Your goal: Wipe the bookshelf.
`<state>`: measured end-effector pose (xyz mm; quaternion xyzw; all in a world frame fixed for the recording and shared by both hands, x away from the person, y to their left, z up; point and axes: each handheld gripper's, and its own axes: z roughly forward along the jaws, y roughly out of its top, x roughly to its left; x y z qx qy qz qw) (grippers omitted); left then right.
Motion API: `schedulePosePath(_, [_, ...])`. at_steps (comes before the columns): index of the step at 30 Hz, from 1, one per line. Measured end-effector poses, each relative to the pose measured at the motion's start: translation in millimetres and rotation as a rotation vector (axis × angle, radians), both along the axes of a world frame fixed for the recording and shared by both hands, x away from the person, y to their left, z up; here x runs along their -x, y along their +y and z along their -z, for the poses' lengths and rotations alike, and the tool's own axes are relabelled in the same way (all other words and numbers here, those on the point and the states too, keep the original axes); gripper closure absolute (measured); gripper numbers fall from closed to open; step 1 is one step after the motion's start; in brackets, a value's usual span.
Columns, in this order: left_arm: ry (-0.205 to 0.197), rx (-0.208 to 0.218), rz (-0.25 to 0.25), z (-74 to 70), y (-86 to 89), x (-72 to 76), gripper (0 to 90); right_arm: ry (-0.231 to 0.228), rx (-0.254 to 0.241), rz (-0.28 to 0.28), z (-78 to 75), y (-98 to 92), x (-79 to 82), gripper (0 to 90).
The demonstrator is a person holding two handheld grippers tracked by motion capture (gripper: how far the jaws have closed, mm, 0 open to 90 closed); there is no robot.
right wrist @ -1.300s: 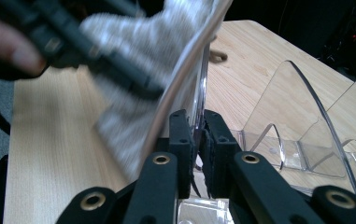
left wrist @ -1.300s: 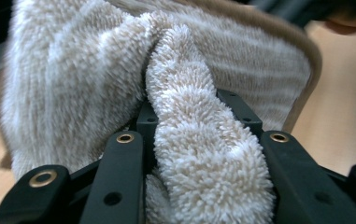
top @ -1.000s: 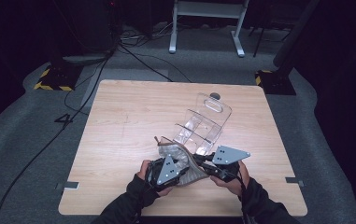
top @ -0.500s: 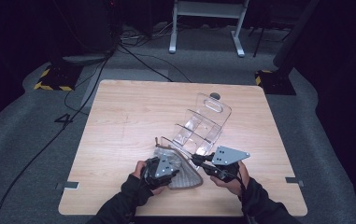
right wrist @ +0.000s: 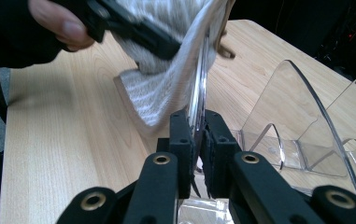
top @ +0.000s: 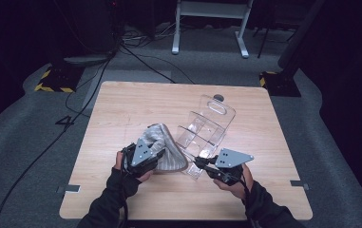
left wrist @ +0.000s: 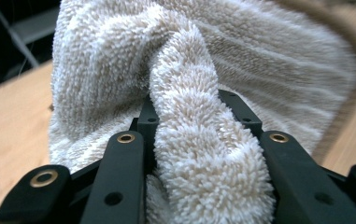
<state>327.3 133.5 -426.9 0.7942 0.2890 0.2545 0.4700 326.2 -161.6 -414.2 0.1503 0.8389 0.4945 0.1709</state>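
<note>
A beige terry towel (top: 166, 151) lies bunched against the near end of a clear plastic rack (top: 208, 124). My left gripper (top: 158, 155) is shut on a thick fold of the towel (left wrist: 203, 70), which bulges up between the jaws of the left gripper (left wrist: 192, 116). My right gripper (top: 199, 163) is shut on the thin edge of the rack's near panel (right wrist: 199, 70), with the right gripper (right wrist: 195, 122) gripping it upright. In the right gripper view the towel (right wrist: 164, 91) drapes over that panel, and the left gripper (right wrist: 138, 30) holds it from above.
The wooden table (top: 121, 104) carries the rack's curved dividers (right wrist: 306, 126) toward the right. A small dark disc (top: 218, 98) sits beyond the rack. Cables and a desk frame (top: 209, 9) stand on the floor behind the table.
My left gripper has moved left and up with the towel, dragging it along the rack's near panel. The right gripper has stayed put on the panel.
</note>
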Motion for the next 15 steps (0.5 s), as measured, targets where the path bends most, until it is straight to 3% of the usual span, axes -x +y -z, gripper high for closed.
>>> schedulePosePath(2, [-0.026, 0.002, 0.027, -4.0, -8.7, 6.1, 65.7, -0.001, 0.001, 0.001, 0.0, 0.2, 0.1, 84.4])
schedulePosePath(5, [-0.052, -0.043, 0.075, -2.0, -24.2, 13.8, 65.6, 0.001, -0.002, 0.000, 0.2, -0.1, -0.2, 84.3])
schedulePosePath(7, [-0.046, -0.033, 0.123, 0.8, -32.2, 18.5, 65.6, 0.001, -0.002, -0.001, 0.2, -0.2, -0.2, 84.3])
schedulePosePath(11, [-0.019, -0.099, 0.213, 15.9, -54.7, 25.9, 65.7, -0.002, 0.000, 0.000, 0.2, 0.1, 0.0, 84.4])
schedulePosePath(14, [-0.010, -0.138, 0.232, 25.9, -63.9, 27.3, 65.5, -0.004, 0.001, 0.000, 0.2, 0.4, 0.2, 84.4])
schedulePosePath(15, [0.006, -0.120, 0.237, 28.5, -64.1, 26.2, 65.5, -0.003, 0.000, 0.003, 0.2, 0.2, 0.1, 84.4])
